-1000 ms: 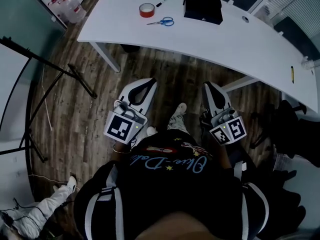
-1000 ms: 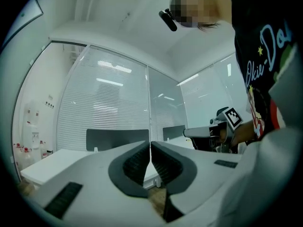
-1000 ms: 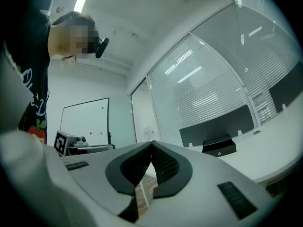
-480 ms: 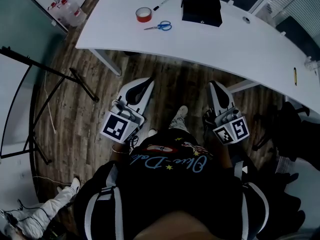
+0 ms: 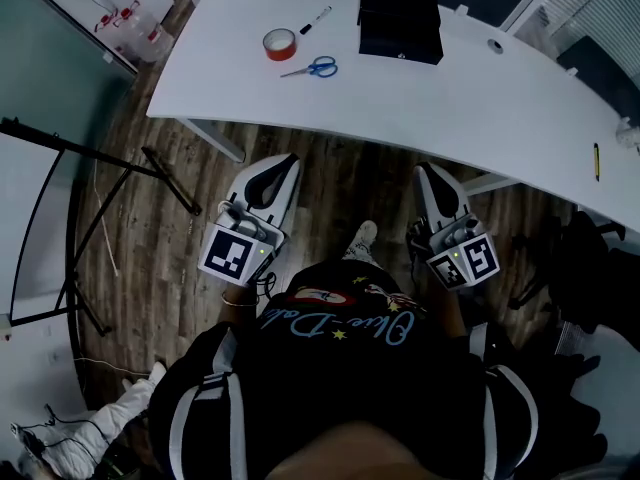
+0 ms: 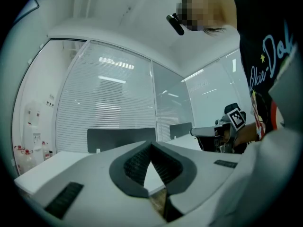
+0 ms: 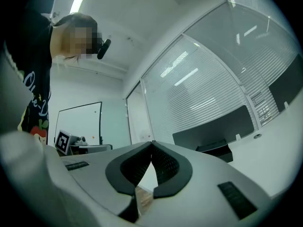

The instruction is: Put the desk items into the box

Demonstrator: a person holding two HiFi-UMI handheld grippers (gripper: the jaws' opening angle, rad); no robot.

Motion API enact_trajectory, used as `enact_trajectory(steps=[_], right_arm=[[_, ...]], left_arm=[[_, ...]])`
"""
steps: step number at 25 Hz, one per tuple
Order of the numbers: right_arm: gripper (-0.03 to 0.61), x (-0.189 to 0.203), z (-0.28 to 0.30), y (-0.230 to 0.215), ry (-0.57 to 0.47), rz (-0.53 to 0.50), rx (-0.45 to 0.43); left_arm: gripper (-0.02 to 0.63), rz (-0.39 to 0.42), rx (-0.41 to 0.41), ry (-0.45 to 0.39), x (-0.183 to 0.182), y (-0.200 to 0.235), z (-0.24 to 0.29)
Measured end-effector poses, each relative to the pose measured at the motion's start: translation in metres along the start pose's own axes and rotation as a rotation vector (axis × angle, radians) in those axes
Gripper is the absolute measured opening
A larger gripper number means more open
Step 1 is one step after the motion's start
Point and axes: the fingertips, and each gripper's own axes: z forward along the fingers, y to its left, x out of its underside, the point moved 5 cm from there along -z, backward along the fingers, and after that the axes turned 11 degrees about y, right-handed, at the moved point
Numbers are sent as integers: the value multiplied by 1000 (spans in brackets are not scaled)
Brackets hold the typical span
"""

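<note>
Hanging over the dark wood floor (image 5: 150,228), the left claw (image 5: 281,162) and the right claw (image 5: 424,171) are both clenched on nothing, tips meeting. Beyond them lies the curved white bench (image 5: 450,98), well apart from both. On it sit the red tape roll (image 5: 279,43), blue-handled scissors (image 5: 310,67) and black marker pen (image 5: 316,18), near the black rectangular box (image 5: 400,13). One worry: claws reaching in unopened would likely shove the flat scissors or roll the marker off the bench edge.
</note>
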Motion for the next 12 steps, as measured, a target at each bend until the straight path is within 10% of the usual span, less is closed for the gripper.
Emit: enact_trajectory(steps=[12], right_arm=[[17,-2,7,-55,-11,30,40]], left_arm=[[-3,47,33,49,-11,14,66]])
